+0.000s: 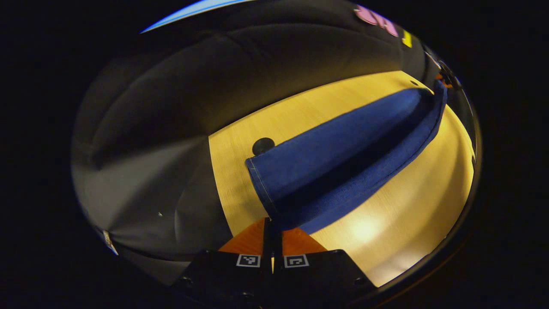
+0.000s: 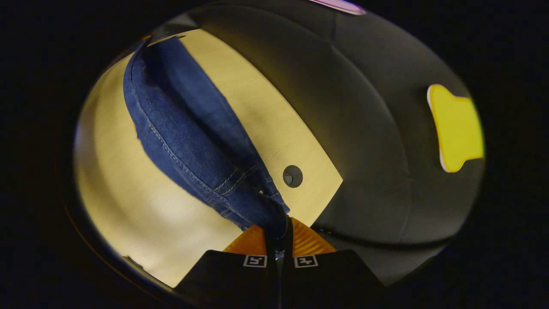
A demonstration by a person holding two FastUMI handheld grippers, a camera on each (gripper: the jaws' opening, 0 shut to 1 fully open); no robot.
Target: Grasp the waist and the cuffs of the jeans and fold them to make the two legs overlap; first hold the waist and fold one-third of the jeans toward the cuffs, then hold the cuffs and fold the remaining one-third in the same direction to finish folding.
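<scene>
Dark blue jeans [image 1: 339, 159] hang stretched above a pale wooden table [image 1: 399, 223]. In the left gripper view, my left gripper [image 1: 272, 225] is shut on the cuff end [image 1: 274, 189], and the fabric runs away to the upper right. In the right gripper view, my right gripper [image 2: 281, 234] is shut on the waist end [image 2: 253, 197] of the jeans [image 2: 184, 124], where stitched seams and a rivet show. The cloth sags between the two grips, and its lower edge hangs close to the tabletop [image 2: 128, 206].
A round black grommet [image 1: 263, 146] sits in the tabletop near the table's edge, also seen as the grommet [image 2: 293, 176] beside the waist. Beyond the table edge the black cloth wall [image 2: 386, 150] drops away. At the far end of the jeans a bit of other gear [image 1: 446, 77] shows.
</scene>
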